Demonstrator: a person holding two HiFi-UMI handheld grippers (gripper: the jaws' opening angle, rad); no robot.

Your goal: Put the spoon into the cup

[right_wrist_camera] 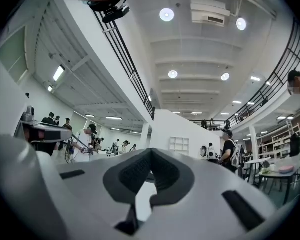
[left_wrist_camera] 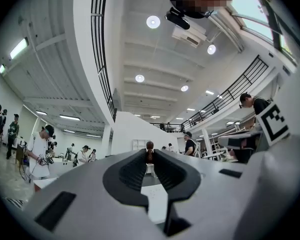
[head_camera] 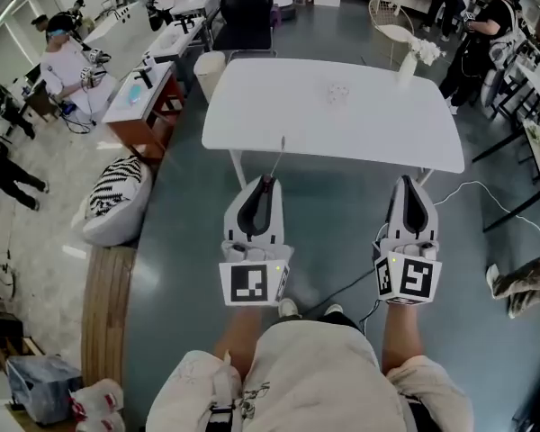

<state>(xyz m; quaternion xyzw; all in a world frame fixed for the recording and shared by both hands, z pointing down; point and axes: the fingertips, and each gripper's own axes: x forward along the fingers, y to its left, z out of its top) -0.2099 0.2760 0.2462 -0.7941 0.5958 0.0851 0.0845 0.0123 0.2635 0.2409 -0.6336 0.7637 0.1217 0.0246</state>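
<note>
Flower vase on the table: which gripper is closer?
Right. The right gripper is off the table's near edge, in line with the vase; the left gripper, holding the spoon, is farther left.

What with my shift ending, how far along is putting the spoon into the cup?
Done: the spoon is picked up, clamped in the left gripper. In hand: it is held in the air at the white table's near edge. Left: carry it to what looks like the clear cup on the tabletop and put it in. The right gripper is shut and empty.
</note>
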